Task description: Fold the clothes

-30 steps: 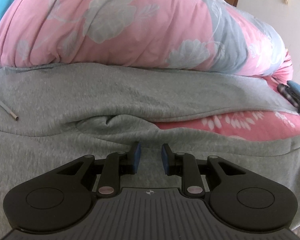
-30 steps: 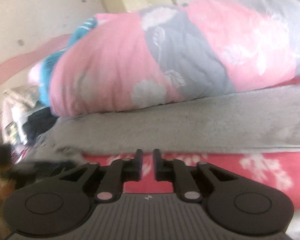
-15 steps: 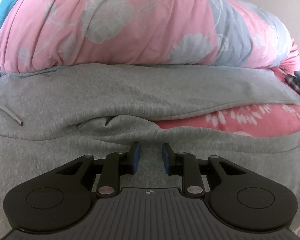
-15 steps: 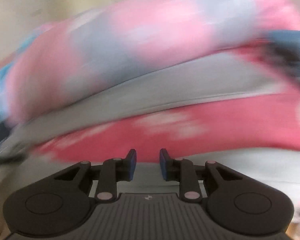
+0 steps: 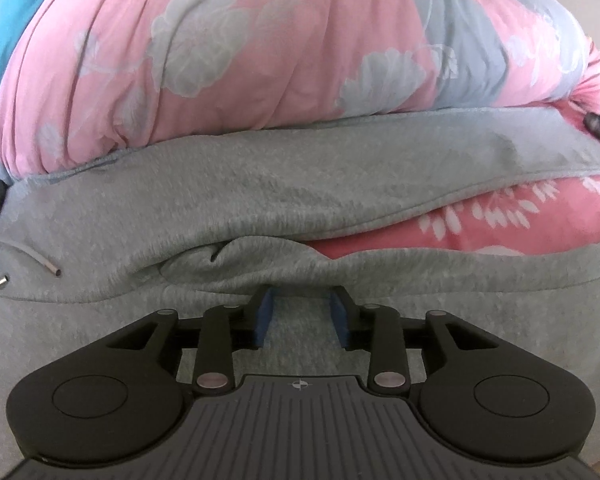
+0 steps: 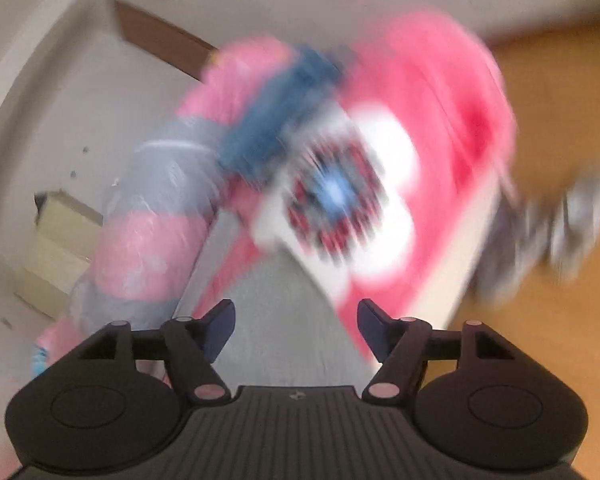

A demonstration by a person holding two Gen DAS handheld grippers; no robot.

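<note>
Grey sweatpants (image 5: 300,184) lie spread across a pink flowered bed sheet (image 5: 520,216), their legs running off to the right and their drawstring tips (image 5: 52,270) at the left. My left gripper (image 5: 300,300) hovers low over the near leg just before a fold; its jaws are opening and nothing is between the blue pads. In the blurred, tilted right wrist view, my right gripper (image 6: 296,316) stands over a grey leg (image 6: 276,312); its jaws are opening wide with no cloth pinched.
A big rolled pink and grey quilt (image 5: 260,60) lies along the far side of the sweatpants. Blue and patterned clothes (image 6: 300,152) sit at the bed's far end. Beyond the bed's edge I see a wooden floor (image 6: 560,80) and blurred shoes (image 6: 560,232).
The right gripper swept fast along the bed, rolled strongly, and its jaws went from nearly shut to wide. The left gripper stayed in place, tilted a little, and its jaws spread slightly.
</note>
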